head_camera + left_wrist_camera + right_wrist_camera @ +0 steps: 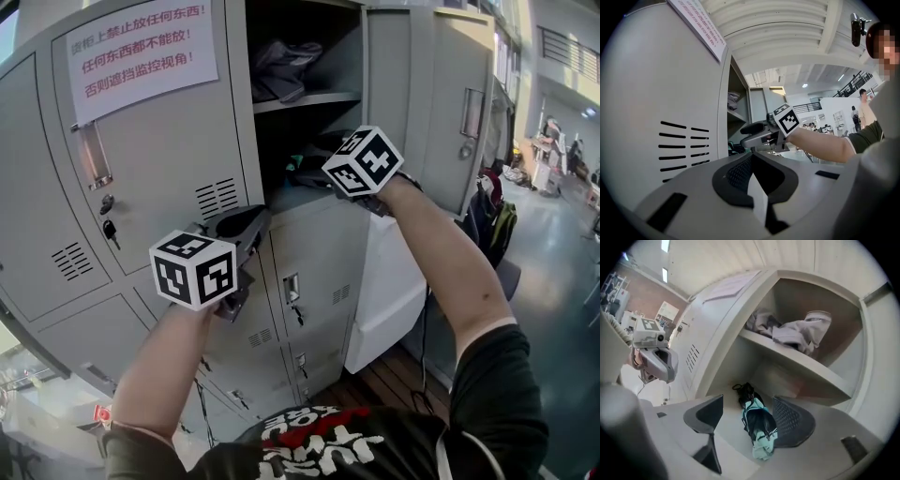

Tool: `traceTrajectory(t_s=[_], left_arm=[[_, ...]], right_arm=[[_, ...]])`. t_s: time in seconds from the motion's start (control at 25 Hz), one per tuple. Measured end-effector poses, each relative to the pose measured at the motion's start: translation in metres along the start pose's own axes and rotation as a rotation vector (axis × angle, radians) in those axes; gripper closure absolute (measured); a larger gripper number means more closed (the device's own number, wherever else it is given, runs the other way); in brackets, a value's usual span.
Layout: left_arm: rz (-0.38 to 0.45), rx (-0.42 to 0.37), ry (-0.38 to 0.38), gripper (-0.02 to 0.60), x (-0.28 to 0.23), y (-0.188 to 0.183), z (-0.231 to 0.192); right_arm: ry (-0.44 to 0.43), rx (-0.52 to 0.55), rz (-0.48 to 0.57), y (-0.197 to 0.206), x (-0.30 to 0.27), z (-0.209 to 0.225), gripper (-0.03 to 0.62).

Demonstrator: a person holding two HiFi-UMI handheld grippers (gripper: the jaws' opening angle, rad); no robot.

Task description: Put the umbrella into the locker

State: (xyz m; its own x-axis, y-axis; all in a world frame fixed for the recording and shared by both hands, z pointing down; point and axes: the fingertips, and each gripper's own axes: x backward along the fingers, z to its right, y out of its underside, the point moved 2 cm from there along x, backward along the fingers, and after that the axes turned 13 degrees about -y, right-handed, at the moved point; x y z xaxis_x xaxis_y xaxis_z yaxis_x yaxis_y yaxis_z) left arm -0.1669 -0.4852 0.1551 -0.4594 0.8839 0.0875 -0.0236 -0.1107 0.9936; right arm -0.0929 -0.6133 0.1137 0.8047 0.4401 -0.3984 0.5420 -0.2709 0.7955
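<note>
Right claw, jaws apart, flanks one folded umbrella inside one locker.

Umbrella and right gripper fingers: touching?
Cannot tell. Right gripper view: umbrella lies between open fingers, clear of one, its edge meeting the other without visible gap.

The left gripper and right gripper are pale grey shells with black ribbed pads. Each carries a white marker cube printed with black squares. The person's dark T-shirt has red-and-white lettering.
</note>
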Motion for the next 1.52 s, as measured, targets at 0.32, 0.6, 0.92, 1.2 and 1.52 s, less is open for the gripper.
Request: traceTrajectory(t_s=[0.32, 0.6, 0.92, 1.2, 1.52], left_arm=[[0.016, 0.007, -0.003, 0.581, 0.009, 0.003, 0.005], [0.031, 0.021, -0.011, 0.581, 0.029, 0.018, 0.01], [0.039, 0.035, -0.047, 0.581, 0.064, 0.05, 0.01], [0.057, 0.064, -0.049, 0.581, 0.08, 0.058, 0.013], [0.064, 0.06, -0.031, 0.581, 0.083, 0.058, 0.023]], right_arm=[[-0.006, -0.088, 0.194, 0.007, 0.049, -0.043, 0.258], [-0.008, -0.179, 0.302, 0.038, 0.069, -0.087, 0.288], [0.099, -0.303, 0.44, 0.073, 0.092, -0.12, 0.512], [0.152, -0.312, 0.482, 0.076, 0.098, -0.145, 0.562], [0.144, -0.322, 0.501, 0.075, 0.099, -0.156, 0.563]])
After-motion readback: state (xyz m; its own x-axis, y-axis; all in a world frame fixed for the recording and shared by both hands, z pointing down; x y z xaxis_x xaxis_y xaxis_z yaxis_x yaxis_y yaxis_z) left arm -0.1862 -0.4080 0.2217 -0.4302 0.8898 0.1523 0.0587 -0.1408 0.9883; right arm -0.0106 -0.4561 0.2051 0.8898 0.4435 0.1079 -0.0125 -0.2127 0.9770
